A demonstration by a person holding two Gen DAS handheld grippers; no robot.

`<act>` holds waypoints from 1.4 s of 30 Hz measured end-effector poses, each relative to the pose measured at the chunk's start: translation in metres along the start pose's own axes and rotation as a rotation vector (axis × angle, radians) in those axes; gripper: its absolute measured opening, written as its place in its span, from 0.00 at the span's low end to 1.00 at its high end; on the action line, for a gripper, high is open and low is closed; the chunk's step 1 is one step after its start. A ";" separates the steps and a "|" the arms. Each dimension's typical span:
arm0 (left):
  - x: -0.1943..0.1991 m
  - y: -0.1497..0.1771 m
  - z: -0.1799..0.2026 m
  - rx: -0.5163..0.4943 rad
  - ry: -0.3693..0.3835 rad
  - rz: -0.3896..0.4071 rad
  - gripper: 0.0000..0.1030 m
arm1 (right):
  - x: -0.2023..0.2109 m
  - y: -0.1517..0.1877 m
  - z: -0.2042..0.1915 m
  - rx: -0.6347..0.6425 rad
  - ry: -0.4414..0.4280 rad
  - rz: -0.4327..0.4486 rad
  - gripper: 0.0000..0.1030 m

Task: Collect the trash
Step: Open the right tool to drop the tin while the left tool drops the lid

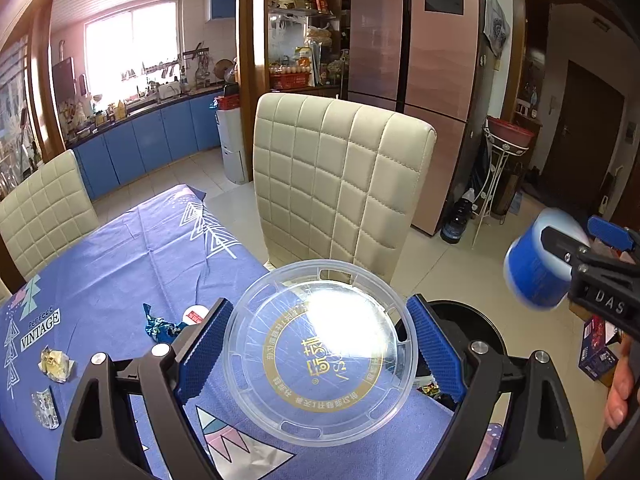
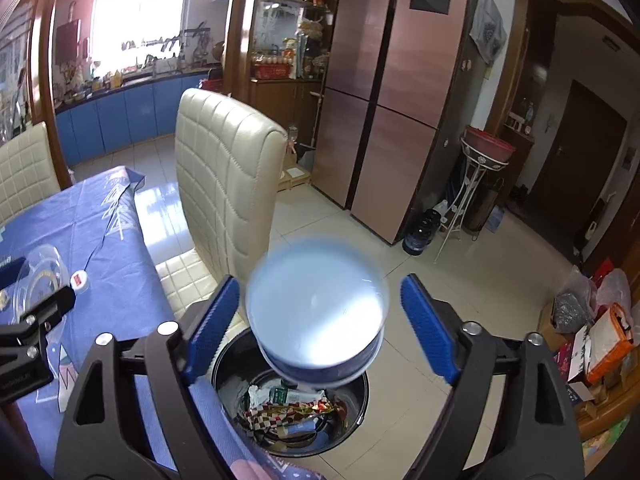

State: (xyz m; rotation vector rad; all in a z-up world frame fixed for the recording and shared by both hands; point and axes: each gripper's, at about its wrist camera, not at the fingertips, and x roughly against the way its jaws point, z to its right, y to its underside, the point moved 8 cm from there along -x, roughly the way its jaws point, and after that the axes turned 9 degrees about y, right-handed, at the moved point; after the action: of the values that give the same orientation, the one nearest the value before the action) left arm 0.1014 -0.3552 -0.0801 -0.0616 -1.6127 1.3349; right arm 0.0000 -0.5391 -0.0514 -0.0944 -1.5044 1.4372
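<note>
Trash bin (image 2: 356, 408) sits at lower centre; my right gripper (image 2: 320, 330) has its jaws spread around a blurred blue tub (image 2: 316, 316) (pads apart from it), and my left gripper (image 1: 320, 354) pinches a clear lid (image 1: 320, 352).

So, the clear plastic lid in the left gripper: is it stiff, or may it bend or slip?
Probably light: the clear plastic lid looks thin and see-through. It likely flexes, as the left gripper holds it only by its rim, so a harder squeeze may bow it. Its glossy surface might also let it slip.
</note>
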 end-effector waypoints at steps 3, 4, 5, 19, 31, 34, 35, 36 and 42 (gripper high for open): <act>-0.006 0.001 0.003 0.001 0.000 -0.012 0.83 | -0.006 -0.001 0.005 -0.012 0.005 -0.002 0.81; -0.007 0.001 0.004 0.000 0.001 -0.015 0.83 | -0.007 0.001 0.006 -0.014 0.006 -0.004 0.81; -0.009 0.000 0.006 -0.002 0.003 -0.019 0.83 | -0.010 0.004 0.007 -0.013 0.005 -0.011 0.81; -0.038 0.000 0.067 -0.075 0.109 -0.054 0.83 | -0.023 0.034 0.055 -0.064 0.075 -0.081 0.81; -0.045 -0.013 0.137 -0.155 0.261 -0.062 0.84 | -0.026 0.053 0.098 -0.130 0.146 -0.113 0.81; -0.047 -0.011 0.147 -0.149 0.309 -0.084 0.85 | -0.025 0.058 0.101 -0.130 0.155 -0.121 0.81; -0.047 -0.010 0.150 -0.148 0.325 -0.088 0.85 | -0.026 0.058 0.100 -0.129 0.158 -0.125 0.81; -0.047 -0.010 0.151 -0.148 0.334 -0.089 0.85 | -0.026 0.059 0.101 -0.130 0.159 -0.129 0.81; -0.045 -0.008 0.155 -0.140 0.338 -0.087 0.87 | -0.023 0.063 0.106 -0.136 0.163 -0.135 0.81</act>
State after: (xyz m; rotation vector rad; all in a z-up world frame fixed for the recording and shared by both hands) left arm 0.0202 -0.4945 -0.0861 -0.2836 -1.4009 1.0786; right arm -0.0950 -0.6108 -0.0907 -0.1852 -1.4446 1.1909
